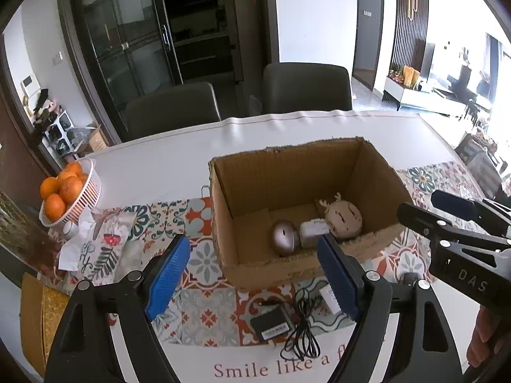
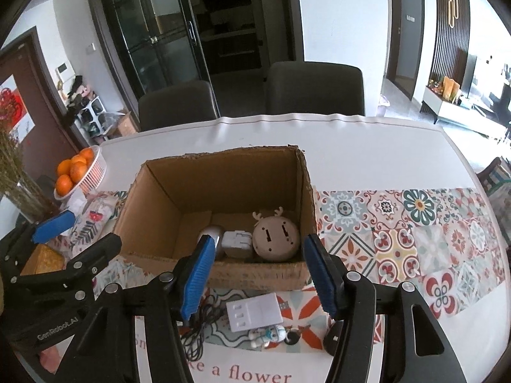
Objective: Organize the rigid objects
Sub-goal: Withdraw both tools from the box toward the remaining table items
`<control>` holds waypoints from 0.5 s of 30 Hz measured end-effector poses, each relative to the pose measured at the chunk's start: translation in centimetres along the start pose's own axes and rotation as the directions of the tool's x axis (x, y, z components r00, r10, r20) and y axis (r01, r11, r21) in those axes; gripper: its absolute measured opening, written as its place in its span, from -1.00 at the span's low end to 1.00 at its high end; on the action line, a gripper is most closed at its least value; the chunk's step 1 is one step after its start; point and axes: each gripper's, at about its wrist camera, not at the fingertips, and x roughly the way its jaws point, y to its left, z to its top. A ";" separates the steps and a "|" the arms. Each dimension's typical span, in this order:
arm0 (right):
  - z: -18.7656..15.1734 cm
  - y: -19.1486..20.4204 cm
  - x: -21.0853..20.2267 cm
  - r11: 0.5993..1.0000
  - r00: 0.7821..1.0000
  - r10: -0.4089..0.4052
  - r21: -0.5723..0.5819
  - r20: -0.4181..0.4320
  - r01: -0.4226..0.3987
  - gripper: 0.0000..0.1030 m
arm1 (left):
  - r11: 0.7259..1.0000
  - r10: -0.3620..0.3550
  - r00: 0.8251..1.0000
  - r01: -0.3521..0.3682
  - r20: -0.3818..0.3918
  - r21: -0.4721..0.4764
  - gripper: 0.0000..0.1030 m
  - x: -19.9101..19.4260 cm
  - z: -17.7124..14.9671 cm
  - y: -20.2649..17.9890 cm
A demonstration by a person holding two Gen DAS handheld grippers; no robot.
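An open cardboard box (image 1: 287,175) (image 2: 223,178) stands on the patterned runner. Inside lie a silver rounded object (image 1: 284,236) (image 2: 214,232), a white block (image 1: 311,229) (image 2: 238,242) and a round beige deer-face item (image 1: 343,220) (image 2: 276,237). In front of the box lie a black adapter (image 1: 271,324) with its cable (image 1: 303,328), a white power strip (image 2: 254,312) and a small astronaut figure (image 2: 268,335). My left gripper (image 1: 254,274) (image 2: 81,234) hangs open over the box's near left corner, holding nothing. My right gripper (image 2: 258,271) (image 1: 421,206) is open above the front wall, holding nothing.
A white basket of oranges (image 1: 92,191) (image 2: 95,172) and a floral pouch (image 1: 102,242) sit at the left. Two dark chairs (image 1: 172,108) (image 1: 306,89) stand behind the table's far edge. The runner (image 2: 415,239) stretches right of the box. A dark object (image 2: 332,335) lies near the front.
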 end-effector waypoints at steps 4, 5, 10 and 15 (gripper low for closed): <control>-1.0 -0.2 -0.7 1.000 1.000 -0.006 -0.002 0.008 0.006 0.15 | 1.000 -0.014 1.000 0.014 -0.001 -0.004 0.59 -0.5 -1.0 -0.5; -1.2 -0.3 -0.8 1.000 1.000 -0.005 0.000 0.009 0.005 0.15 | 1.000 -0.023 1.000 0.023 -0.005 -0.006 0.59 -0.5 -1.3 -0.7; -2.7 -1.2 -1.3 1.000 1.000 -0.012 0.015 0.006 0.012 0.18 | 0.999 -0.043 0.999 0.043 -0.021 -0.010 0.59 -0.5 -2.9 -1.6; -4.4 -1.7 -1.1 1.000 1.000 -0.017 0.023 -0.011 0.017 0.19 | 0.999 -0.042 0.998 0.042 -0.037 -0.015 0.59 -0.2 -4.5 -2.2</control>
